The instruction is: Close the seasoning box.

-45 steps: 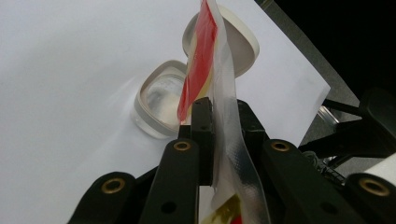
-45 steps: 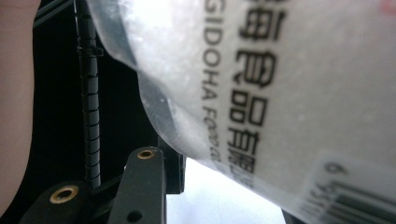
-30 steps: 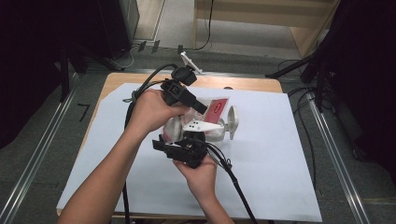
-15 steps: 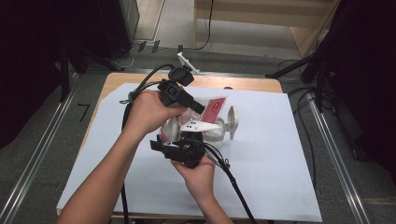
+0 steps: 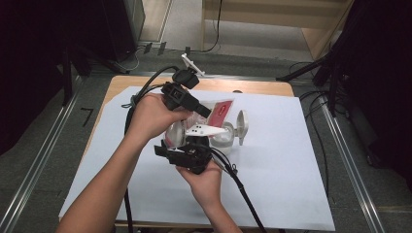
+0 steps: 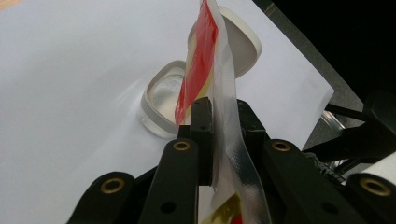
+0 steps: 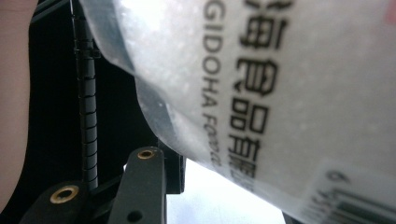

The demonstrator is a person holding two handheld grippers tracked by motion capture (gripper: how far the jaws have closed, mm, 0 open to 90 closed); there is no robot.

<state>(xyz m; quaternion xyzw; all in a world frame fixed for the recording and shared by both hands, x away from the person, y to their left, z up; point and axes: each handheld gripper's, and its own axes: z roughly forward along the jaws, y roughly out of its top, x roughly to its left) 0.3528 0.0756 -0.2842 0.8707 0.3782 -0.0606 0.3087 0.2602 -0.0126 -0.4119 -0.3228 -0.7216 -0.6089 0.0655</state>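
Both grippers pinch one packet [image 6: 205, 65] above the open container [image 5: 228, 133]: left gripper [image 6: 219, 116] clamps its edge, right gripper [image 5: 187, 153] its body. Pull apart slowly, aiming over the container.

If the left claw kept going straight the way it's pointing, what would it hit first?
Probably the round white lidded container lying open on the white paper sheet, beyond the clear red-printed pouch that the left claw pinches; depth is unclear.
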